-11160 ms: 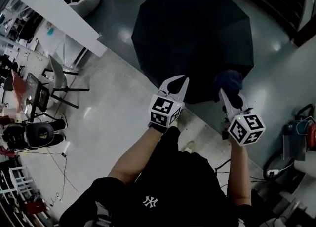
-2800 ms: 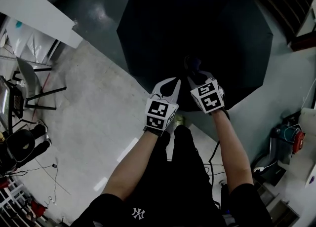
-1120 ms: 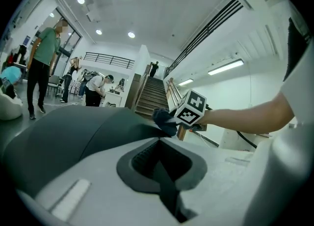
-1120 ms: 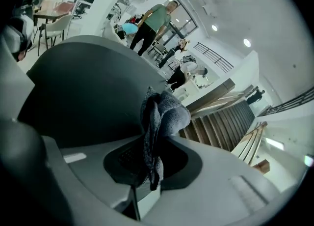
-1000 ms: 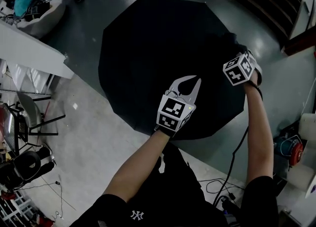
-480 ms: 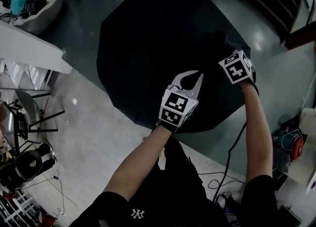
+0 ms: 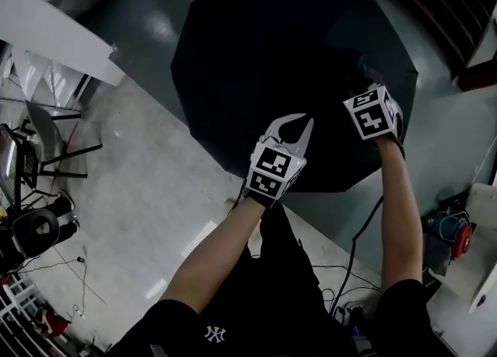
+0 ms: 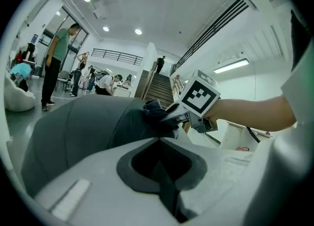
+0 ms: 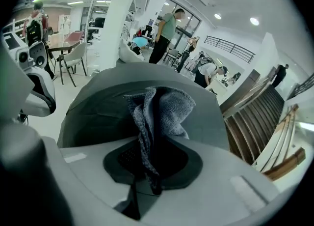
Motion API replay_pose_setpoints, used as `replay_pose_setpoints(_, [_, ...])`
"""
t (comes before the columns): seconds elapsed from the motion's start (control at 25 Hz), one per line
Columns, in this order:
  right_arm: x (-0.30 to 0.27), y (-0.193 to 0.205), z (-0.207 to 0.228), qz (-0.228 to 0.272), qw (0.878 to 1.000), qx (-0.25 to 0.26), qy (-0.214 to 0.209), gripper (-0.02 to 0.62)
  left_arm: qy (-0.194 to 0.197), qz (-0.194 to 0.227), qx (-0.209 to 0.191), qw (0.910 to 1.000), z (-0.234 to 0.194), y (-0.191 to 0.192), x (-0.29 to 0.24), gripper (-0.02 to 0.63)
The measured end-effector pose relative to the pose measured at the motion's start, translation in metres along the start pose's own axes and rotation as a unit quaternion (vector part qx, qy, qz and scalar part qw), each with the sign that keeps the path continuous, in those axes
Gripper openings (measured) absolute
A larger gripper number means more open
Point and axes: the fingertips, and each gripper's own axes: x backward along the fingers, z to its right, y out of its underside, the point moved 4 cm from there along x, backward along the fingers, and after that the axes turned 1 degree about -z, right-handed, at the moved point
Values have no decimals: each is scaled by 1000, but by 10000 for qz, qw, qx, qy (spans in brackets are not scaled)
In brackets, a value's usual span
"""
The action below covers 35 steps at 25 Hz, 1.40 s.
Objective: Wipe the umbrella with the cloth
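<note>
Mid-wipe, I judge: right tool [image 9: 156, 141] pinches cloth [image 9: 159, 107] at umbrella's [image 7: 272, 53] 3 o'clock side; left tool [image 8: 158, 139] pressed together, empty.

Two tools, left tool [image 7: 304, 119] and right tool [image 9: 152, 146], one umbrella [image 7: 264, 45], one cloth [image 9: 162, 104].

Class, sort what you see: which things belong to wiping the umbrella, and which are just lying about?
In the job: umbrella, cloth, right tongs shut on the cloth, left tongs shut and empty.
Lying about: chair, beanbag.
</note>
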Motion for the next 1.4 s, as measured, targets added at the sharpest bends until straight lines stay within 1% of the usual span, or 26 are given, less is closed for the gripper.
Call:
replay_pose_setpoints(0.24, [6, -24, -69, 74, 9991, 415, 71, 87, -323, -54, 151, 9994, -29, 30, 52, 0])
replay_pose_setpoints(0.4, [2, -31, -118, 47, 9970, 768, 57, 87, -482, -84, 201, 9986, -44, 53, 80, 0])
replay_pose_setpoints(0.56, [-4, -36, -162, 28, 9948, 1014, -5, 87, -653, -130, 293, 9973, -59, 75, 107, 0])
replay_pose_setpoints(0.8, [-21, -38, -234, -46, 9924, 1143, -464, 87, -865, -159, 354, 9955, -81, 98, 139, 0])
replay_pose_setpoints(0.92, [-29, -33, -262, -111, 9907, 1181, -660, 86, -936, -185, 375, 9947, -87, 107, 151, 0])
replay_pose_setpoints(1.2, [-37, -31, -302, -105, 9873, 1185, -1056, 86, -1098, -219, 413, 9929, -101, 115, 170, 0])
replay_pose_setpoints(1.32, [-34, -35, -315, -32, 9851, 1049, -1366, 86, -1122, -195, 417, 9926, -103, 112, 173, 0])
replay_pose_setpoints(1.4, [-29, -39, -317, 76, 9838, 868, -1569, 86, -1124, -156, 405, 9927, -103, 108, 174, 0])
